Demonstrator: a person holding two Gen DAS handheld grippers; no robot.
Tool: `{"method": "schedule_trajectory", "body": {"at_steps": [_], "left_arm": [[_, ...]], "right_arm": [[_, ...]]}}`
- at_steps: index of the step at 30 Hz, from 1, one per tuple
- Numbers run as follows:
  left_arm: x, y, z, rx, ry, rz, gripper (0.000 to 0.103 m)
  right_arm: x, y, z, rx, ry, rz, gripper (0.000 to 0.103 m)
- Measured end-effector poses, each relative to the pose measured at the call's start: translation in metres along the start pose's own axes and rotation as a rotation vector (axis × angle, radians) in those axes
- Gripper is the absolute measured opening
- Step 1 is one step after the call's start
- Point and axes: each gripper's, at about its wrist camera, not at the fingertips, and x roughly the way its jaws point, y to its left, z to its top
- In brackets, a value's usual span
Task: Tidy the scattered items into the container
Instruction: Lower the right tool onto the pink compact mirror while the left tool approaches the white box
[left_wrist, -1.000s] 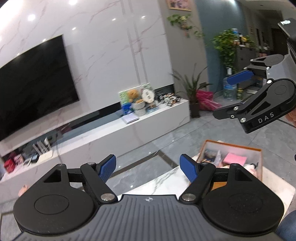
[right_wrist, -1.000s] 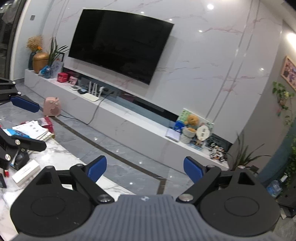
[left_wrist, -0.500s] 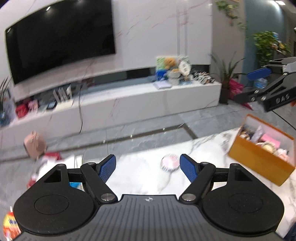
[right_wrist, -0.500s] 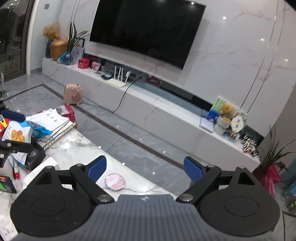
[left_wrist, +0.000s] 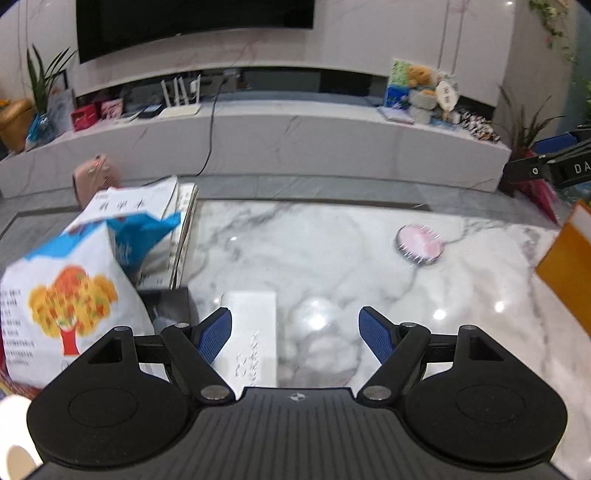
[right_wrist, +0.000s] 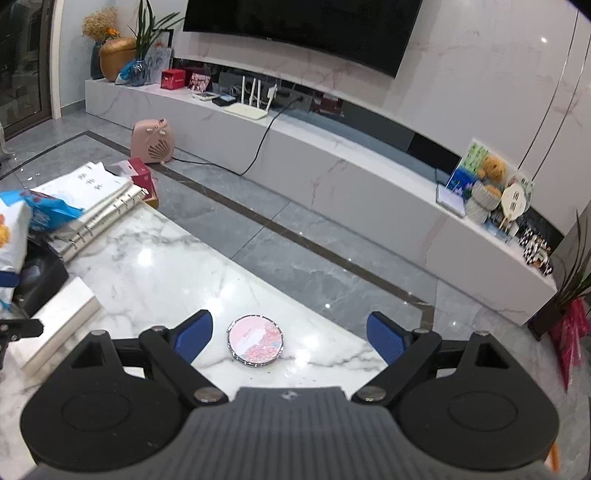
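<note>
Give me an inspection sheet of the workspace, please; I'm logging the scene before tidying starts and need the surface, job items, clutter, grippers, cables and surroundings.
Surface: white marble table, glossy with lamp glare.
Job's things: round pink compact lying flat on the table; white box lying flat; orange container at the table's right edge, contents out of view.
Clutter: snack bag and ring binders stacked at the left end.
Grippers: left gripper open and empty, the white box below it; right gripper open and empty, the compact in front of its left finger.
Cables: black cable hanging from the TV bench to the floor.
Surroundings: TV, pink heater on the floor, plants.
</note>
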Motion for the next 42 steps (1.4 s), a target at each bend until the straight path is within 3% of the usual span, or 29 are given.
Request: {"method": "schedule_trajectory", "body": {"at_steps": [18, 23, 30, 42], "left_arm": [[0.037, -0.001, -0.021, 0.063, 0.094, 0.052, 0.089], [0.051, 0.004, -0.026, 0.040, 0.138, 0.053, 0.089], [0.059, 0.009, -0.027, 0.025, 0.137, 0.087, 0.093], [0.073, -0.008, -0.026, 0.106, 0.166, 0.160, 0.098]], "right_arm": [[0.133, 0.018, -0.037, 0.179, 0.067, 0.059, 0.092], [0.153, 0.025, -0.040, 0.193, 0.080, 0.061, 0.092], [0.170, 0.030, -0.045, 0.210, 0.105, 0.051, 0.092], [0.182, 0.028, -0.055, 0.241, 0.128, 0.068, 0.090]]}}
